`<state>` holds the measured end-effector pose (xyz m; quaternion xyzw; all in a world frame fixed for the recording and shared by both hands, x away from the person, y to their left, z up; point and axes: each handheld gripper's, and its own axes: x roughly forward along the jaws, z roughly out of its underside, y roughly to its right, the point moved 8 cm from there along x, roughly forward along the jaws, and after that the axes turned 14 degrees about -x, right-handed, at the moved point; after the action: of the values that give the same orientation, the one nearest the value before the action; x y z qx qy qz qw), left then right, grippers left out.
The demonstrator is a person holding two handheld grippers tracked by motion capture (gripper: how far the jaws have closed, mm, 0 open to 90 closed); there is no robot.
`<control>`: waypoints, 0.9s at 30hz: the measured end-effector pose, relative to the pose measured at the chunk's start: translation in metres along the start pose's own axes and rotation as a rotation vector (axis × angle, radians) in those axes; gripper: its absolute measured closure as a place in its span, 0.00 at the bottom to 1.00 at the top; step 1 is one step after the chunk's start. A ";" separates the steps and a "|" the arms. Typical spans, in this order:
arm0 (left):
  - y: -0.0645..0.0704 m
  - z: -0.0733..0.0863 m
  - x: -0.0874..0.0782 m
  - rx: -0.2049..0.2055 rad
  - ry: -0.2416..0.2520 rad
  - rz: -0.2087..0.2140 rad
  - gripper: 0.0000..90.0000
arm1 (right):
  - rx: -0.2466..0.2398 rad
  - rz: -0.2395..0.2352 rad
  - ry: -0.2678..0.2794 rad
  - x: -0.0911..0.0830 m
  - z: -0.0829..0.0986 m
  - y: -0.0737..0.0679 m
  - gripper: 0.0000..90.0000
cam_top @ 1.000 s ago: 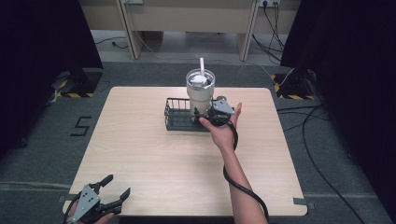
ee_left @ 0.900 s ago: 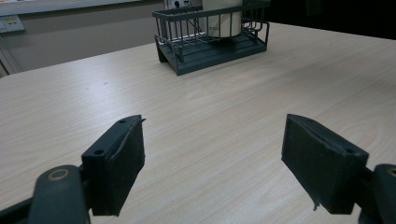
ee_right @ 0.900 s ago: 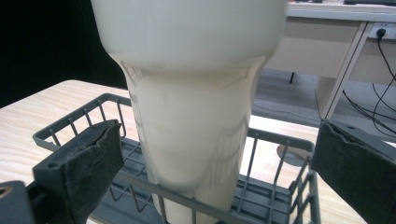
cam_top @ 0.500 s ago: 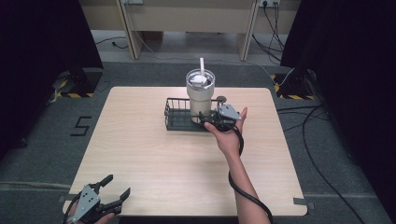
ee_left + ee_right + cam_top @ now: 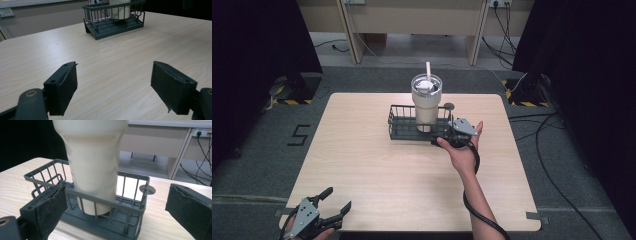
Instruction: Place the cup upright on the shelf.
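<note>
One cream tumbler [image 5: 426, 104] (white straw [image 5: 428, 70]) upright in basket [image 5: 399, 129].

Wooden table [image 5: 377, 165] with wire basket [image 5: 404, 128]

Bare table [image 5: 377, 165] lies open to the left and near side. At the far middle the wire basket [image 5: 404, 131] walls in the tall tumbler [image 5: 426, 102], reachable only from above.

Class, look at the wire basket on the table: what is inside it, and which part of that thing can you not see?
Inside the basket stands a cream tumbler with a lid and a straw, upright at the right end. The basket's bars partly screen its base; its contents are hidden by the lid.
</note>
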<state>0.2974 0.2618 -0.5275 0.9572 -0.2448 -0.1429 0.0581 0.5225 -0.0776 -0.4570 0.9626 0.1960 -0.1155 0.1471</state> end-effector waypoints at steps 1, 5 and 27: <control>0.000 0.000 0.000 0.000 0.000 0.000 0.23 | 0.000 -0.002 0.000 -0.001 0.001 0.000 0.04; 0.000 0.000 0.000 0.003 -0.001 0.000 0.23 | 0.002 0.001 -0.004 -0.006 0.004 0.003 0.04; 0.000 0.000 0.000 0.001 0.001 -0.005 0.23 | 0.016 0.019 -0.025 -0.033 0.024 0.014 0.06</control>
<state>0.2973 0.2618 -0.5272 0.9580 -0.2423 -0.1422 0.0574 0.4944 -0.1091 -0.4663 0.9640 0.1842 -0.1278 0.1430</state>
